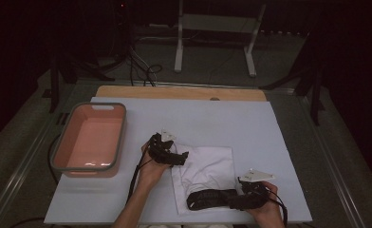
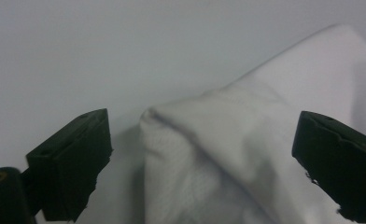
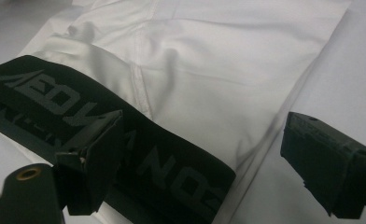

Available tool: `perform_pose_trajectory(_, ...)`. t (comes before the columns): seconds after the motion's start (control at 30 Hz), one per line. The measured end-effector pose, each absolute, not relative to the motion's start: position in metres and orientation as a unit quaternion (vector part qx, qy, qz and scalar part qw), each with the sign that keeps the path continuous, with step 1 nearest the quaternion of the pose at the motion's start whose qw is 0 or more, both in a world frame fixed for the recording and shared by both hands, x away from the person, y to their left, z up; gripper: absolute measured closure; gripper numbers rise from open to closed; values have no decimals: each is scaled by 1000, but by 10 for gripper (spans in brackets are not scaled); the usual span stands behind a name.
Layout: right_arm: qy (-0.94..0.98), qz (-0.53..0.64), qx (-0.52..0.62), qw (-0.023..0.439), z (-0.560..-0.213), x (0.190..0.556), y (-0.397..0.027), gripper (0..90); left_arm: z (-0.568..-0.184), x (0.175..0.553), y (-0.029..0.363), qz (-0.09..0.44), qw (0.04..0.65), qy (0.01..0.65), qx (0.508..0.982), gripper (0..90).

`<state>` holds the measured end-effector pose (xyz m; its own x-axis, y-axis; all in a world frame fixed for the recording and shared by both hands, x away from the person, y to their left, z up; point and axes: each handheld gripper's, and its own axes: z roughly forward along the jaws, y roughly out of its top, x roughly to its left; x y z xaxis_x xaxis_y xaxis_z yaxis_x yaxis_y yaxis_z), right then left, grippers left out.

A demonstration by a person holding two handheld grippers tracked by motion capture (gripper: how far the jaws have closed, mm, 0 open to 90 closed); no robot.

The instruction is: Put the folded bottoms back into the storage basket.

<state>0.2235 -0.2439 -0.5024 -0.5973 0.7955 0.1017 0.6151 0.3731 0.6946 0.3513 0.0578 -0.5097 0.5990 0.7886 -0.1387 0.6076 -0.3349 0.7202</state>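
Observation:
A white garment [image 1: 212, 166] with a black lettered waistband [image 1: 210, 197] lies folded on the pale table top [image 1: 198, 118]. My left gripper [image 1: 184, 156] sits at the garment's left far corner. In the left gripper view it is open [image 2: 202, 130], its jaws wide on either side of a raised fold of the white cloth [image 2: 228, 154], not touching it. My right gripper [image 1: 234, 202] rests at the waistband's right end. In the right gripper view it is open [image 3: 204, 126], one jaw over the waistband [image 3: 55, 102], the other beside the white cloth [image 3: 218, 56] above bare table.
A pink basin [image 1: 120, 137] with a grey rim stands empty at the table's left. A wooden strip [image 1: 179, 92] runs along the far edge. Beyond it, a white stand [image 1: 215, 28] and cables sit on the dark floor.

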Motion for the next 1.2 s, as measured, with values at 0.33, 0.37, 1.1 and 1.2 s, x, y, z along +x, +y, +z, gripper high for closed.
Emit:
perform_pose_trajectory(0.33,819,358,431,126,-502,223,-244,141,-514,355,57,96,371,446,809,52)
perform_pose_trajectory(0.37,819,358,431,126,-502,224,-244,141,-514,355,56,99,367,447,810,56)
perform_pose_trajectory(1.1,818,359,432,124,-503,223,-244,139,-518,358,58,94,345,468,808,227)
perform_pose_trajectory(1.2,818,359,433,124,-502,224,-243,140,-517,356,58,72,358,455,812,386)
